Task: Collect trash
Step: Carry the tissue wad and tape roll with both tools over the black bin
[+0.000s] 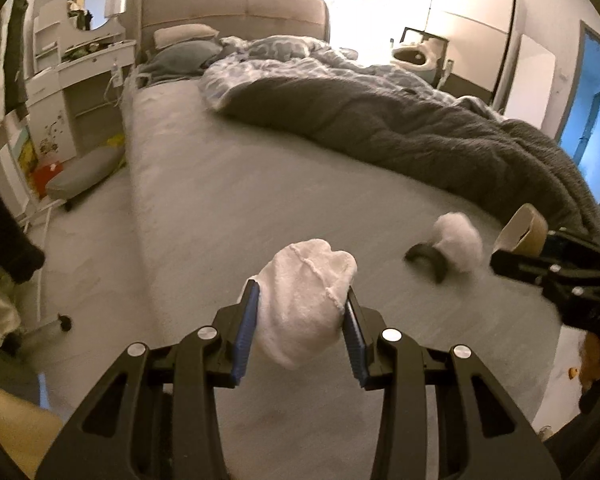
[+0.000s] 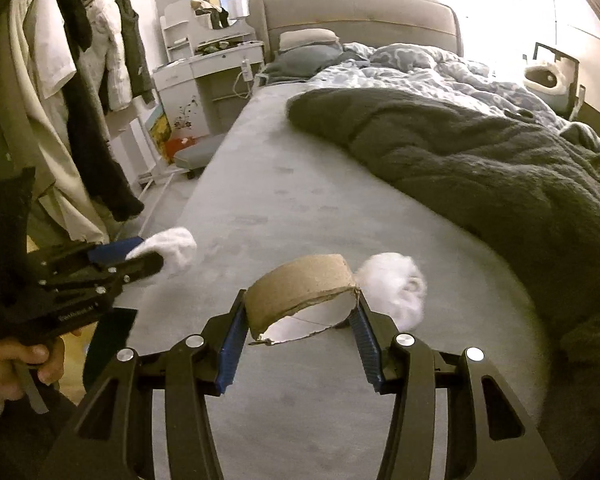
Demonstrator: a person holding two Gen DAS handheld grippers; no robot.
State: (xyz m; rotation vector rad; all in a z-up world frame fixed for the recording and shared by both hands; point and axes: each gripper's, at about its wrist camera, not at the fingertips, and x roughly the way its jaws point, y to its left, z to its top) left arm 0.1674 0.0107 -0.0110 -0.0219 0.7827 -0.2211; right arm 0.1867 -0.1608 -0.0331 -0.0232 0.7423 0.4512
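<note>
In the left wrist view my left gripper [image 1: 302,312] is shut on a white crumpled paper wad [image 1: 304,300], pinched between the blue pads and held above the grey bed sheet [image 1: 228,184]. My right gripper [image 2: 300,320] is shut on a squashed brown cardboard tape ring [image 2: 300,284]. A fluffy white wad [image 2: 396,284] lies on the sheet just beyond the ring. The left wrist view shows that fluffy wad [image 1: 460,244] beside a dark curved piece [image 1: 426,258], with the right gripper [image 1: 512,252] and cardboard ring [image 1: 524,228] at the right edge. The left gripper [image 2: 148,256] and paper wad [image 2: 168,248] show at the left of the right wrist view.
A dark grey blanket [image 2: 480,168] and a patterned duvet [image 2: 412,68] cover the right half of the bed. Clothes [image 2: 80,92] hang on a rack at left. A white vanity desk [image 2: 212,68] with a round mirror and a grey stool [image 1: 84,168] stand beside the bed. A hand [image 2: 20,364] grips the left tool.
</note>
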